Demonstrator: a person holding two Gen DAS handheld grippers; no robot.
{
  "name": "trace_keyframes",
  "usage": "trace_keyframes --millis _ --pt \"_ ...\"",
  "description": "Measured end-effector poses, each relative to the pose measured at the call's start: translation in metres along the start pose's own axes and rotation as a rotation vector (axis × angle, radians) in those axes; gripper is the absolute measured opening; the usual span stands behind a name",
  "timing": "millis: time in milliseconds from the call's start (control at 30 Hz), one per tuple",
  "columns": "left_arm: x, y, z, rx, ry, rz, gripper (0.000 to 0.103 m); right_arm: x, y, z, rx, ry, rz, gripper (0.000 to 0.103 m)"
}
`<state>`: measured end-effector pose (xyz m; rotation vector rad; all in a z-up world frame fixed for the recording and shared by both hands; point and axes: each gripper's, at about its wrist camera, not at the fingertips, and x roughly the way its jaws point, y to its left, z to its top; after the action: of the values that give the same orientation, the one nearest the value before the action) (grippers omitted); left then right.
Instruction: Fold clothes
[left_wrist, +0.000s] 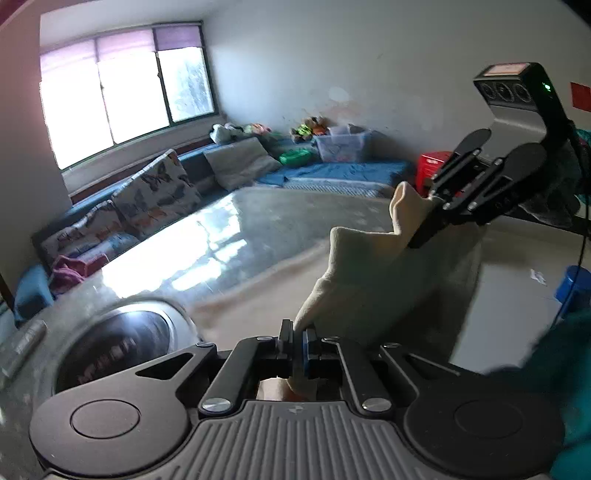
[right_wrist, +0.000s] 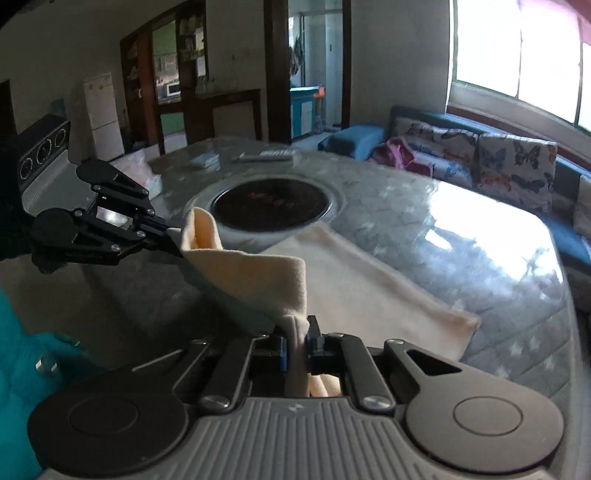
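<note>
A cream cloth (right_wrist: 354, 291) lies partly on the grey table (right_wrist: 480, 258), with its near edge lifted. My left gripper (left_wrist: 298, 347) is shut on one corner of the cloth (left_wrist: 369, 280); it also shows at the left of the right wrist view (right_wrist: 177, 240). My right gripper (right_wrist: 297, 343) is shut on the other corner; it shows at the right of the left wrist view (left_wrist: 421, 229). The lifted edge hangs stretched between the two grippers above the table.
A round black hotplate (right_wrist: 269, 203) is set into the table beyond the cloth, and shows in the left wrist view (left_wrist: 118, 350). A remote and small items (right_wrist: 262, 157) lie at the far edge. A sofa with butterfly cushions (right_wrist: 498, 158) runs along the window wall.
</note>
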<state>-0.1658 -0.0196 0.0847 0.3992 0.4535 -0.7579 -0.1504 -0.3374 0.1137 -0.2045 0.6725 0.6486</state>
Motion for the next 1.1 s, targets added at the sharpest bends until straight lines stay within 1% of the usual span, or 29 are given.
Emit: trace_keyframes --millis 100,200,300,367,400,433,467,500,533,567,633,667,733,800,867,933,1000,1033,1067,1100 --pt "0.027 0.017 0.015 0.015 -0.004 0.021 0.005 0.01 -0.021 0.017 -0.002 -0.019 -0.017 0.007" --pt "0.053 0.034 0.03 0.029 -0.007 0.043 0.005 0.027 -0.049 0.033 0.019 -0.012 -0.033 0.007" --pt "0.096 0.05 0.035 0.021 0.034 0.067 0.005 0.054 -0.078 0.042 0.046 0.013 -0.063 0.007" --pt "0.126 0.058 0.035 0.017 0.069 0.085 0.005 0.079 -0.098 0.043 0.092 0.042 -0.103 0.008" --pt "0.141 0.061 0.033 -0.006 0.09 0.093 0.005 0.09 -0.107 0.039 0.128 0.056 -0.117 0.009" --pt "0.156 0.062 0.031 -0.021 0.109 0.091 0.006 0.102 -0.116 0.034 0.163 0.071 -0.131 0.01" --pt "0.166 0.064 0.029 -0.036 0.124 0.107 0.009 0.113 -0.124 0.03 0.198 0.084 -0.145 0.019" --pt "0.175 0.067 0.027 -0.05 0.139 0.122 0.01 0.119 -0.128 0.026 0.223 0.085 -0.161 0.025" --pt "0.181 0.072 0.025 -0.076 0.149 0.125 0.015 0.121 -0.13 0.019 0.23 0.079 -0.184 0.024" --pt "0.181 0.077 0.023 -0.105 0.149 0.142 0.023 0.123 -0.132 0.013 0.235 0.072 -0.209 0.025" --pt "0.177 0.084 0.021 -0.151 0.14 0.178 0.026 0.115 -0.131 0.006 0.228 0.044 -0.279 0.029" --pt "0.173 0.088 0.021 -0.177 0.131 0.197 0.026 0.108 -0.132 0.0 0.25 0.023 -0.305 0.029" --pt "0.162 0.097 0.021 -0.231 0.121 0.24 0.025 0.096 -0.128 -0.008 0.278 -0.018 -0.325 0.029" --pt "0.149 0.098 0.023 -0.271 0.104 0.252 0.024 0.084 -0.123 -0.015 0.295 -0.06 -0.34 0.029" --pt "0.138 0.091 0.025 -0.278 0.083 0.216 0.024 0.075 -0.114 -0.02 0.302 -0.097 -0.313 0.029" --pt "0.133 0.075 0.027 -0.262 0.076 0.157 0.024 0.078 -0.109 -0.021 0.311 -0.096 -0.295 0.029" --pt "0.131 0.06 0.023 -0.248 0.081 0.118 0.026 0.089 -0.11 -0.024 0.323 -0.084 -0.288 0.029" --pt "0.133 0.055 0.02 -0.25 0.095 0.112 0.026 0.095 -0.115 -0.024 0.338 -0.079 -0.289 0.029" --pt "0.134 0.053 0.016 -0.255 0.107 0.112 0.028 0.102 -0.12 -0.025 0.352 -0.07 -0.292 0.029" --pt "0.135 0.05 0.013 -0.26 0.119 0.113 0.031 0.107 -0.123 -0.027 0.356 -0.057 -0.313 0.029"
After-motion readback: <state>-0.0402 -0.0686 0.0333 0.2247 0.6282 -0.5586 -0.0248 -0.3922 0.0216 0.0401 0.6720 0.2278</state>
